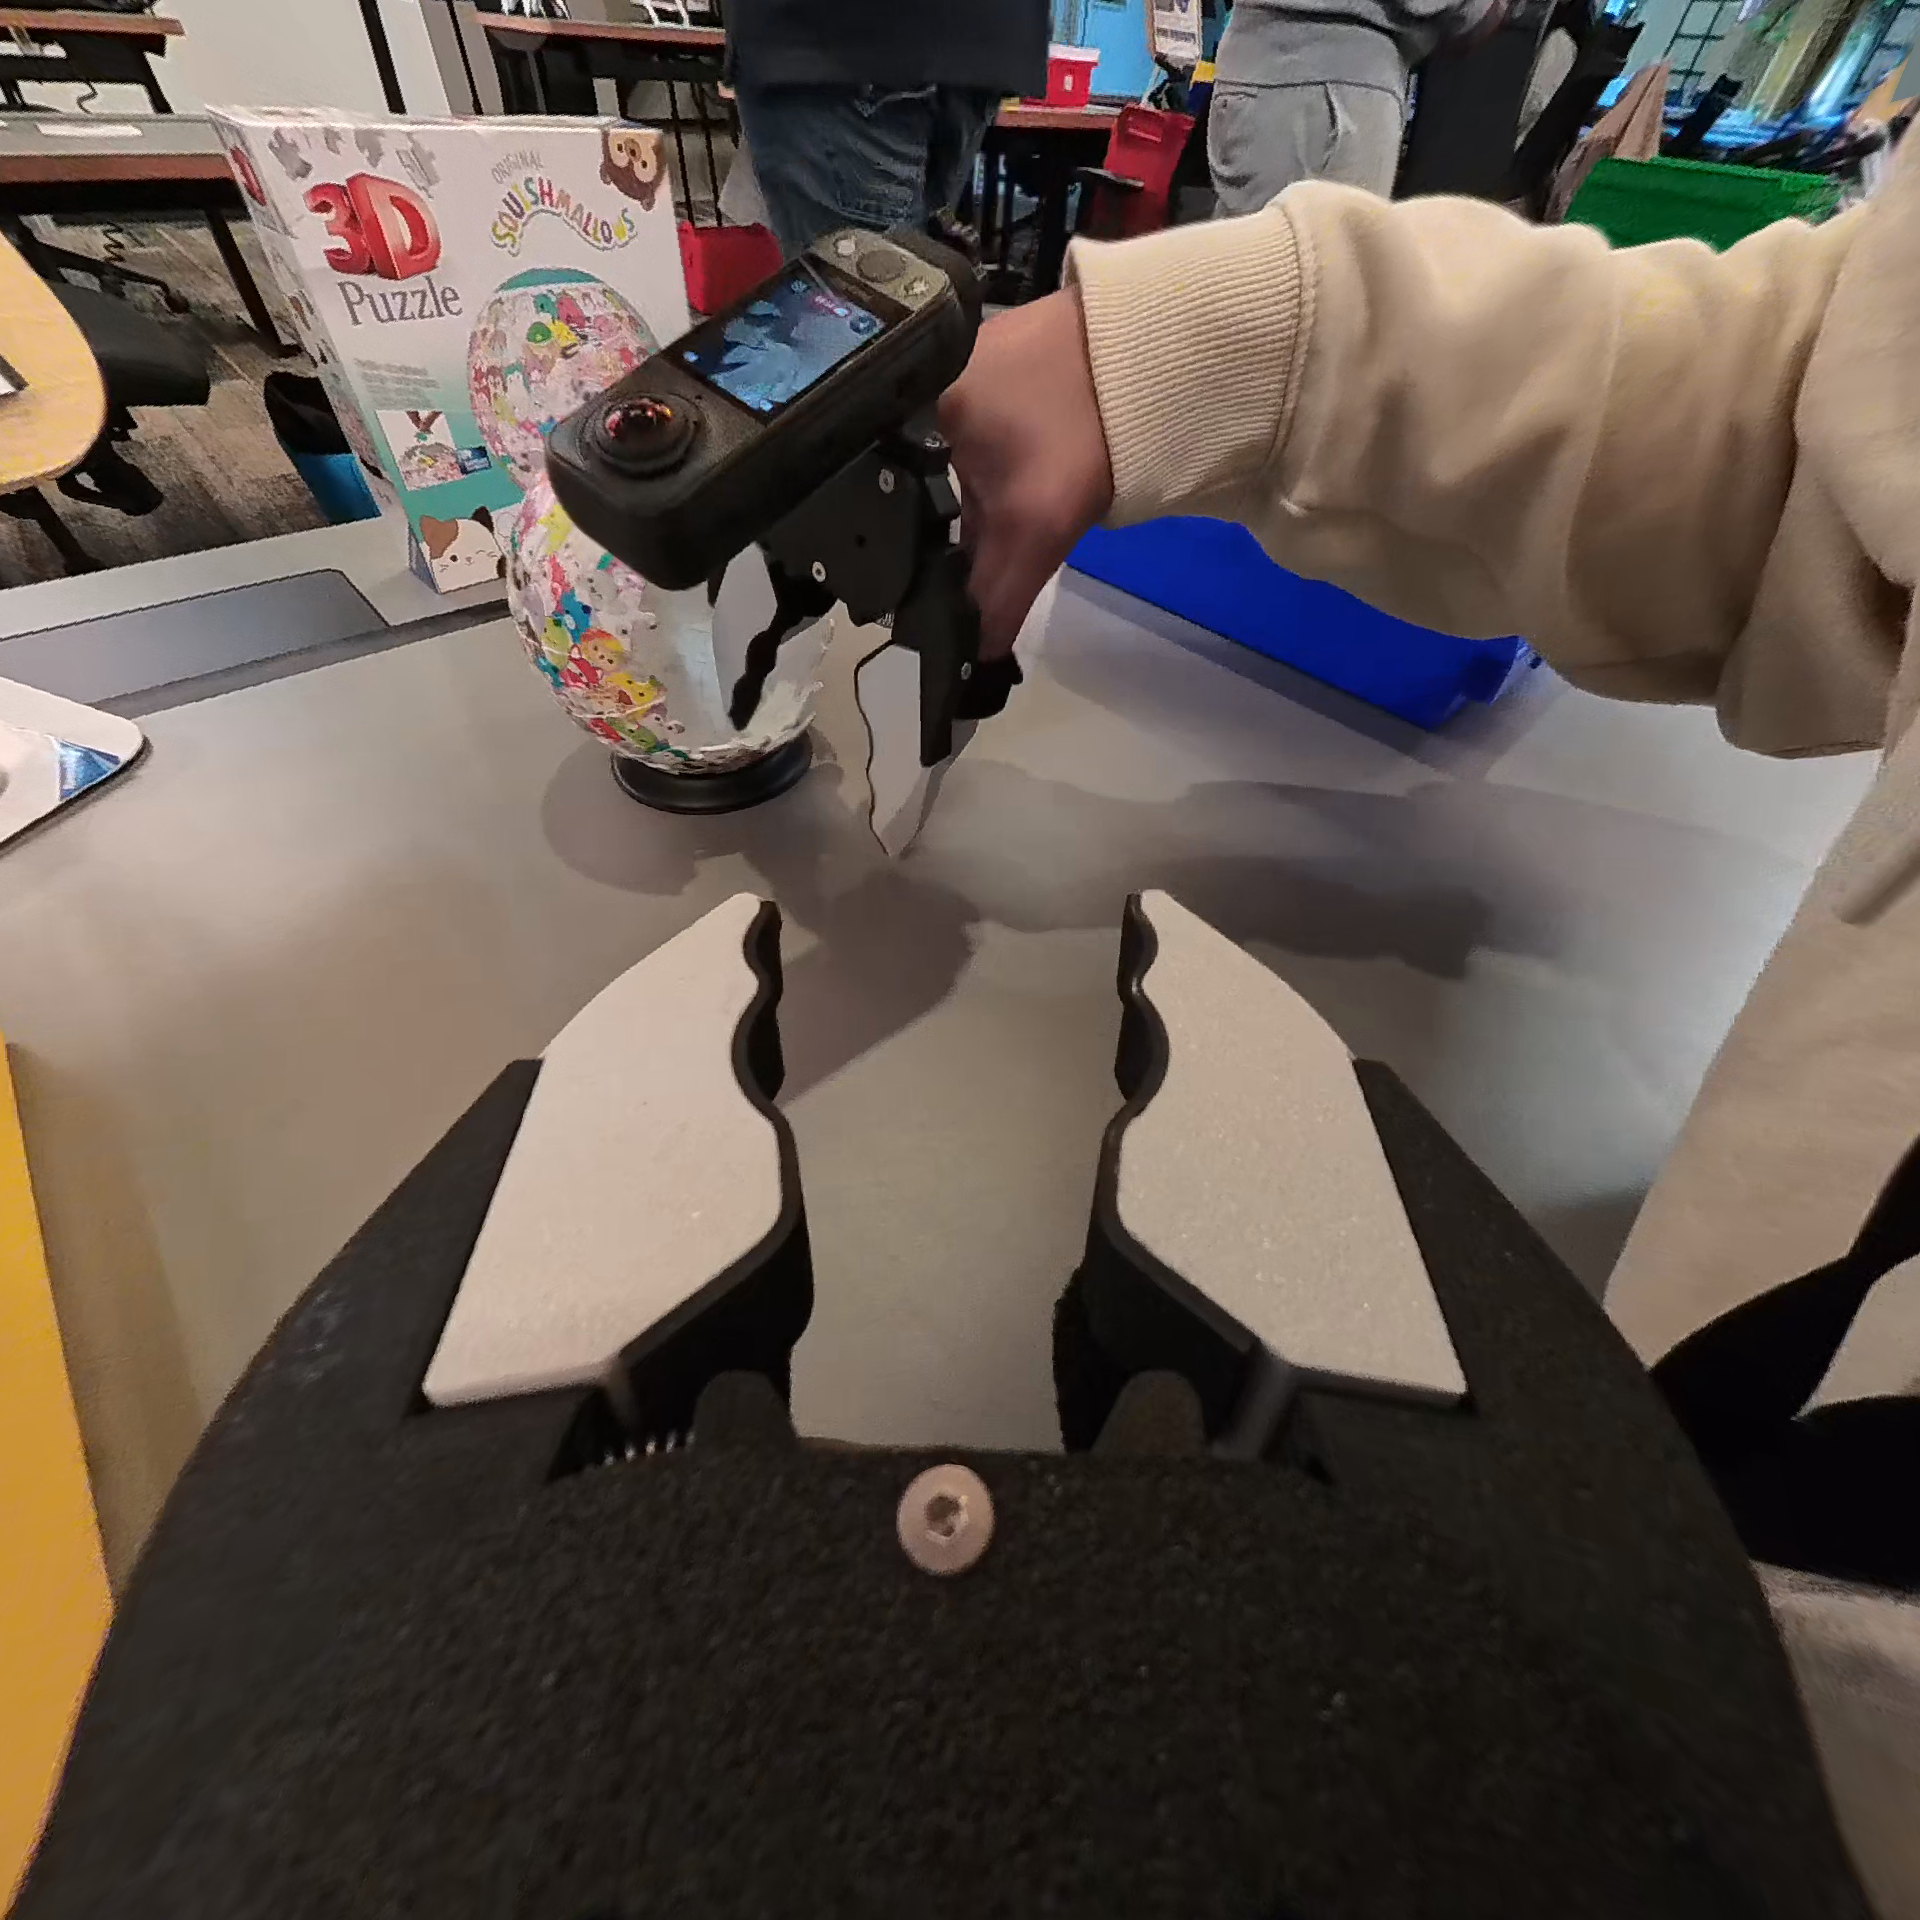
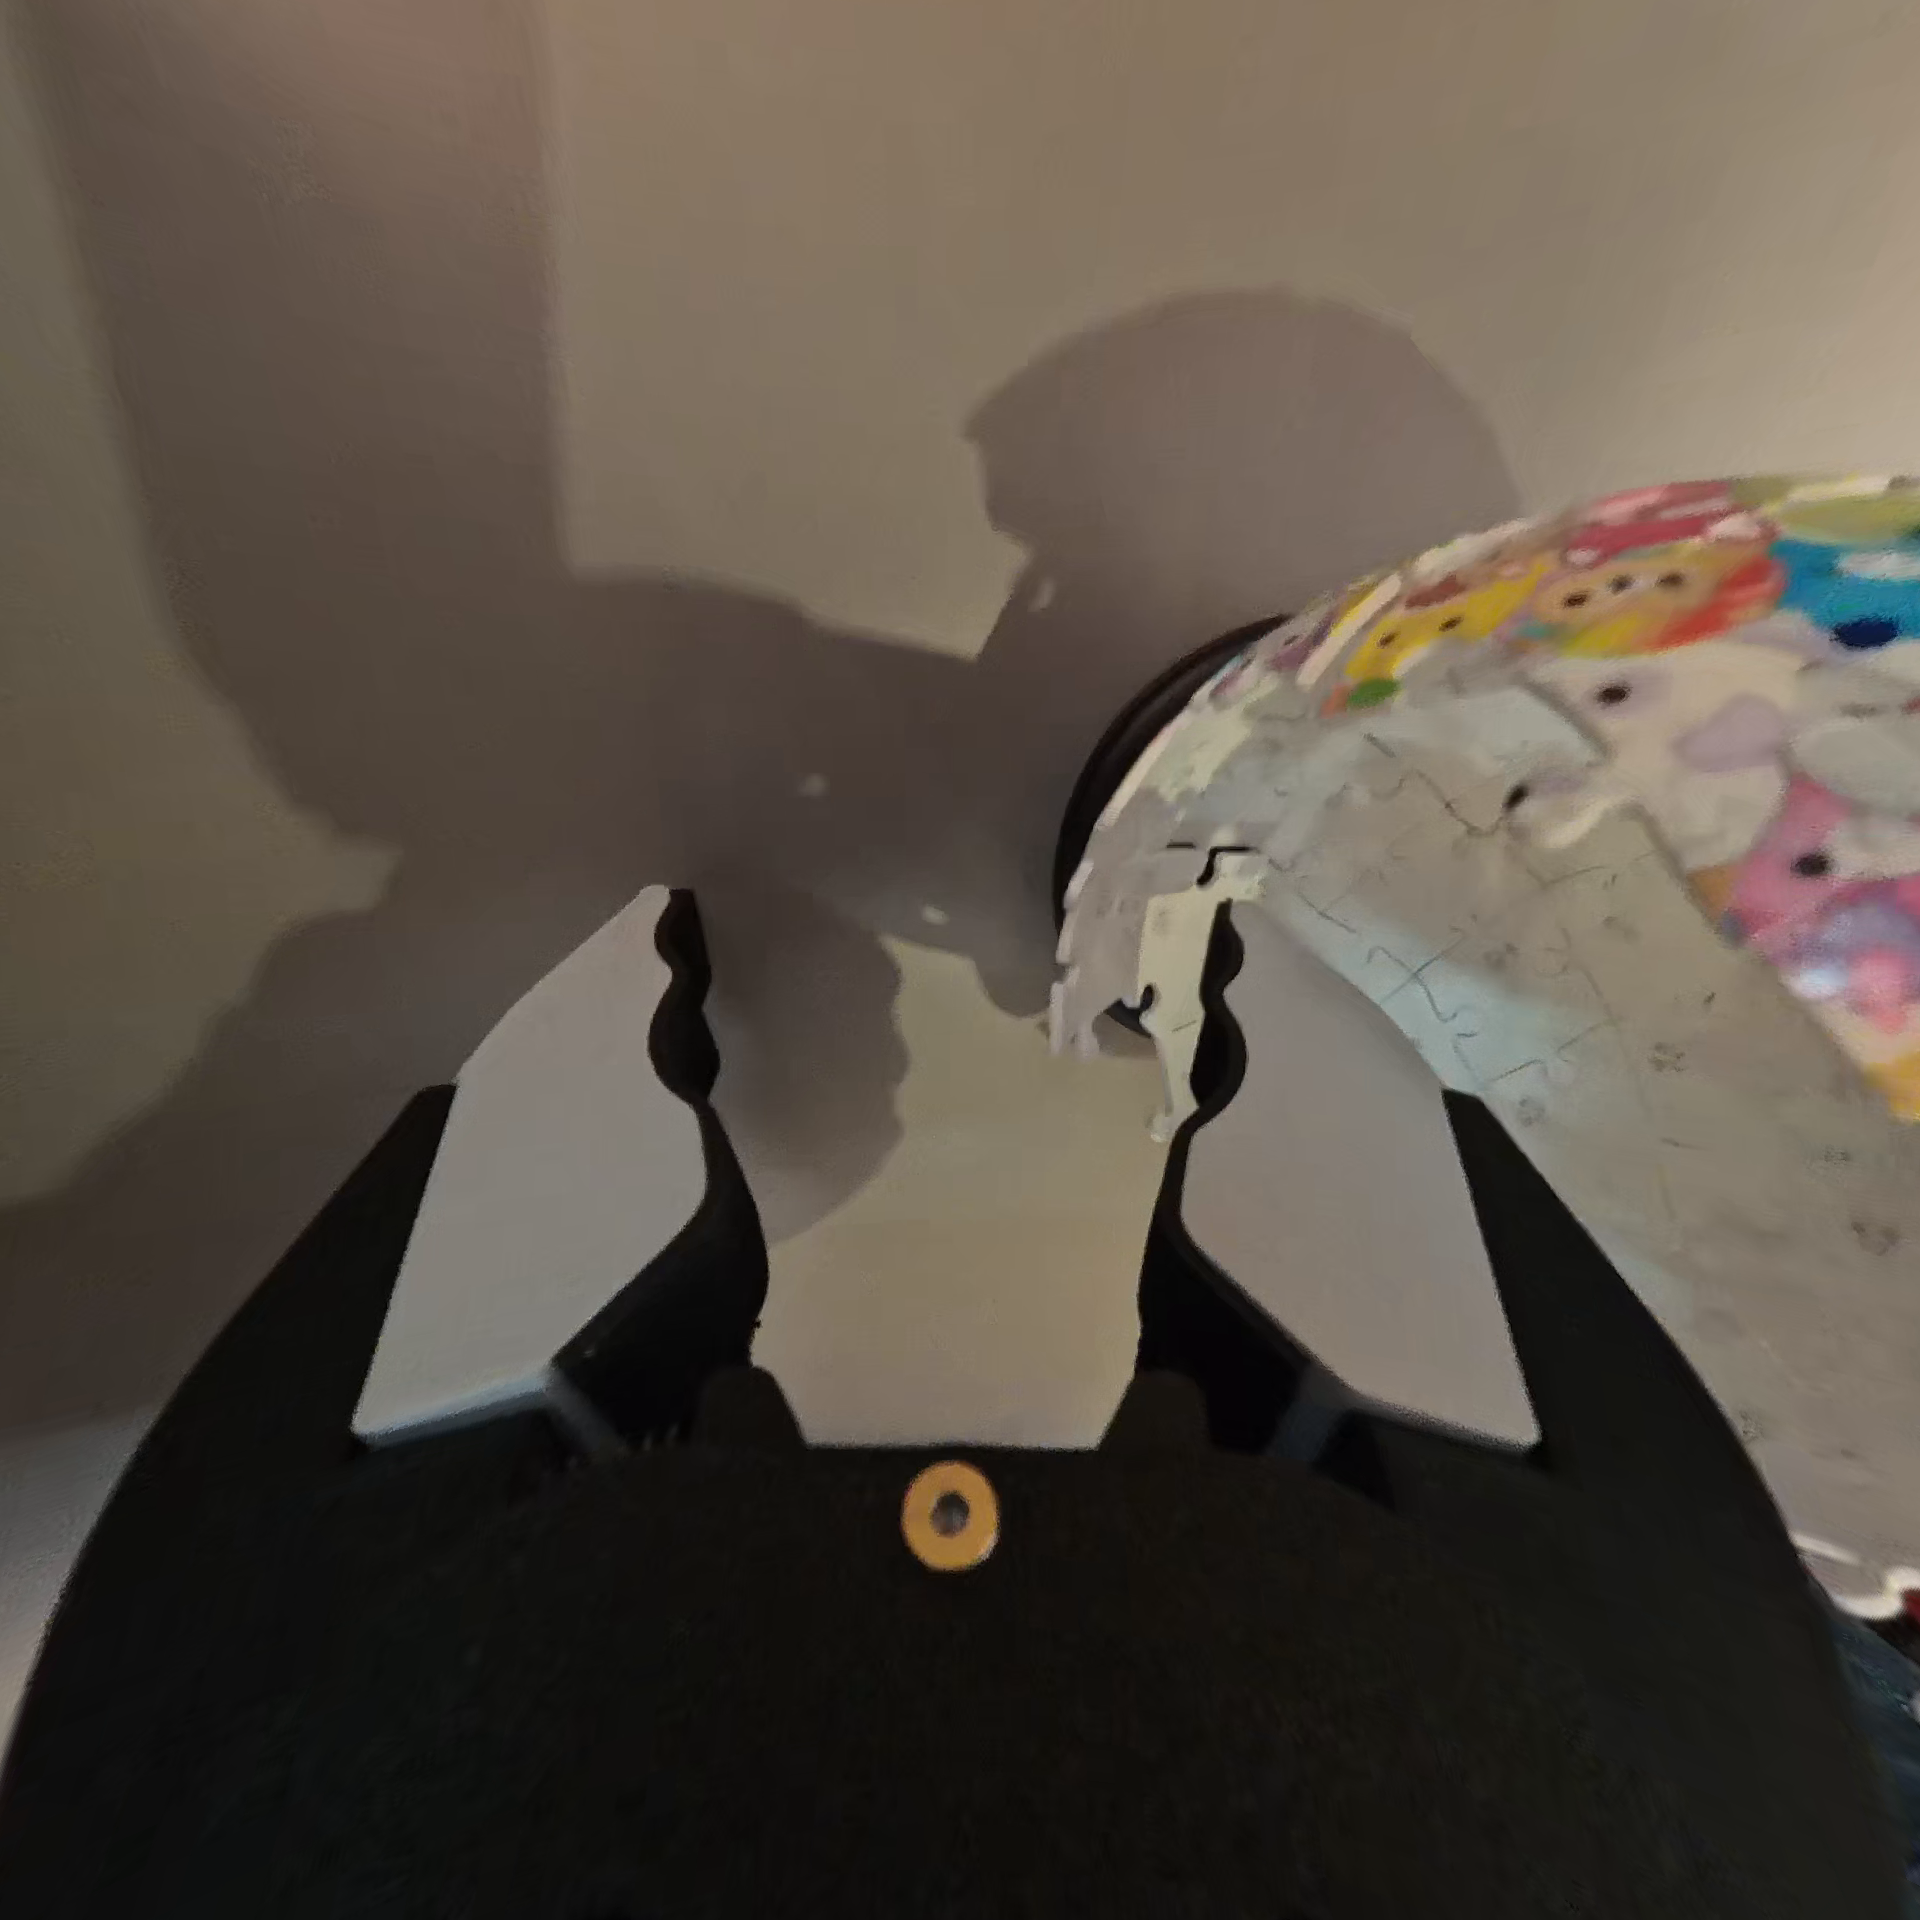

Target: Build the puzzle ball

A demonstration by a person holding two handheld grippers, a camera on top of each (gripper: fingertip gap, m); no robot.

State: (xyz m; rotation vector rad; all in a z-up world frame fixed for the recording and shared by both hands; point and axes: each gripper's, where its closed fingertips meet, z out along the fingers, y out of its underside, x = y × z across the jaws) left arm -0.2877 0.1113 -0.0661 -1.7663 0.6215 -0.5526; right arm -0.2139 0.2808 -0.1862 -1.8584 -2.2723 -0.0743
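Your left black tongs (image 1: 948, 1003) look grainy and matt; the smooth grey worktop (image 1: 312, 935) shows a soft sheen, and the colourful glossy cardboard-like puzzle ball (image 1: 623, 665) shines.

Shared office or lab workspace. A grey table (image 1: 312, 935) stands in an open room with rows of dark desks (image 1: 114, 171), carpeted floor, red bins (image 1: 727, 260) and a green crate (image 1: 1683, 203); standing people (image 1: 862, 135) occupy the background.
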